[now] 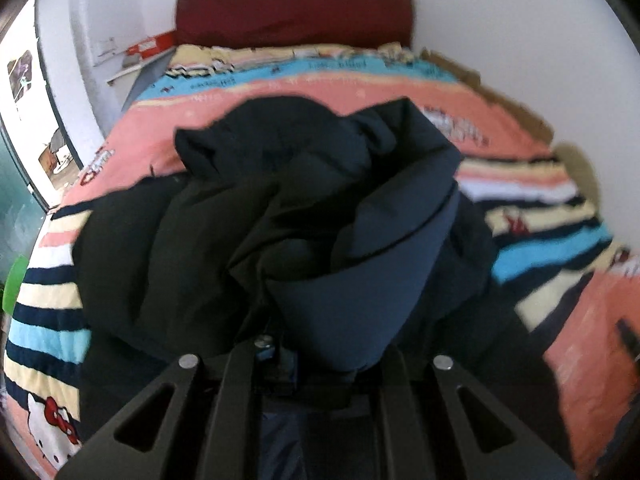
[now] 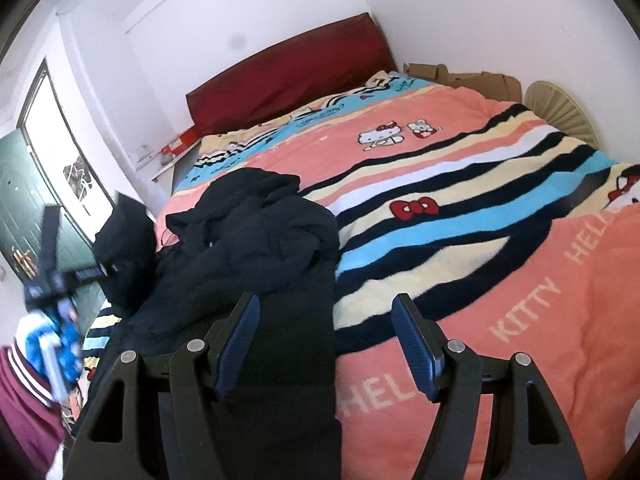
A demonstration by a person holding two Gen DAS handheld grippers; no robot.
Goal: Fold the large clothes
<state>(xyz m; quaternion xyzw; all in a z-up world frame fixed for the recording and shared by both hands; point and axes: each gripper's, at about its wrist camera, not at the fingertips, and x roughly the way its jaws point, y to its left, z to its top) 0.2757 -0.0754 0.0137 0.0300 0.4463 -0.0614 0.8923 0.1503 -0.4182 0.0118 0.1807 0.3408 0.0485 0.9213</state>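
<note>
Striped bedspread, jacket between left jaws

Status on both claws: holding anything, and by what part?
Left claw grips the dark jacket, lifting a bunched fold of it; which part cannot be told. Right claw is open, holding nothing, above the jacket's edge on the striped blanket.

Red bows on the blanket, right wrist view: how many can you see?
3. One loose bow on the stripes mid-blanket, one on the Hello Kitty figure near the headboard, one on the Kitty head at the right edge. The dark jacket may hide others.
</note>
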